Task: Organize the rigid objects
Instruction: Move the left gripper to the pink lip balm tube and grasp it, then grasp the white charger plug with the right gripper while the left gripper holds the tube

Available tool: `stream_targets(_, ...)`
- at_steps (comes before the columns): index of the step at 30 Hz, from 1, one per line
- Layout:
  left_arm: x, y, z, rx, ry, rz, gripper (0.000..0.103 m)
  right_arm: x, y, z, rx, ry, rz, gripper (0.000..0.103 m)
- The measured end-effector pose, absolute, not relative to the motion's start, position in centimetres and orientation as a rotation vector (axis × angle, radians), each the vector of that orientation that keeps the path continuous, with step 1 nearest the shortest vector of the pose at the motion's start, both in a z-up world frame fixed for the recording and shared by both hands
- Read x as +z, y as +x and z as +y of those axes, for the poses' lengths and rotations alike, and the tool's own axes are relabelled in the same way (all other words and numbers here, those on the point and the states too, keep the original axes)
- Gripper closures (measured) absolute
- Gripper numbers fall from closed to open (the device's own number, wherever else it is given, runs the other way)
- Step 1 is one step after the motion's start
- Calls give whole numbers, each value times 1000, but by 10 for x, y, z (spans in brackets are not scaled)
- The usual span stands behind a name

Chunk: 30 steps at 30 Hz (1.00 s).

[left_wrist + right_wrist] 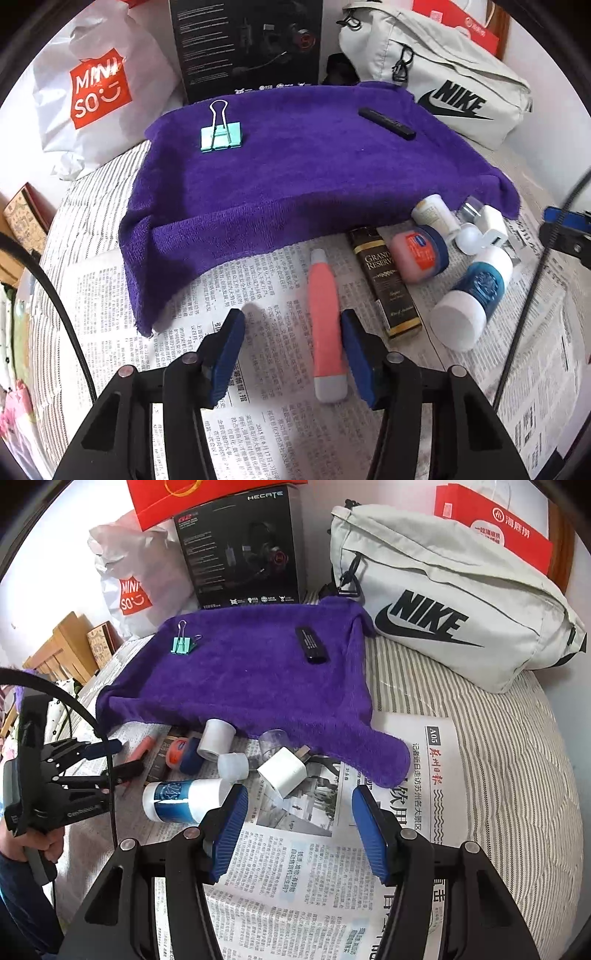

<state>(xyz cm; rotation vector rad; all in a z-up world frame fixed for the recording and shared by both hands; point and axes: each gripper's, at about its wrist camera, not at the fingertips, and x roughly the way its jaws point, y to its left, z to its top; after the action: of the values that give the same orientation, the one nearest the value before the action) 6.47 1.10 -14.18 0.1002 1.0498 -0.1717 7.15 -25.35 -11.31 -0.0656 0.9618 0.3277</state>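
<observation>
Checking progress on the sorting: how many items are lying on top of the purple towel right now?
2. A green binder clip lies near the purple towel's far left corner, and a black stick near its far right. Nothing else shows on top; the towel's folds could hide something small.

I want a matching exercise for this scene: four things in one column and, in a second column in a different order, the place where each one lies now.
Things:
1. teal binder clip
2. pink tube
3. black flat stick
4. white charger plug

Places:
A. on the newspaper, between the fingers of the left gripper
B. on the purple towel, far left part
C. on the newspaper, just ahead of the right gripper
D. on the purple towel, far right part

Pairs: 1-B, 2-A, 3-D, 4-C
</observation>
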Motion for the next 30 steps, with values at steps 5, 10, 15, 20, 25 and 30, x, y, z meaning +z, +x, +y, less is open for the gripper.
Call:
stream_targets(5,-140,64,-2,-252,131,1035,86,-123,80,-254,328,-47,985,45)
stream_targets(10,-140,65,-1,-243,109,1033,86,-132,84,-256,353,-39,996,45)
stream_targets(15,-140,64,-3,-235,110,1022,86,-141,90,-250,379,-13,1005,45)
stream_targets(20,-140,63,-1,-240,100,1015,86,-147,106,-237,386,46,1005,45)
stream_targets(25,-141,62,1,-243,84,1006,86,-152,116,-230,320,13,1008,45)
stream_targets(30,-141,61,3,-249,80,1000,86,-157,113,-246,271,0,1044,45)
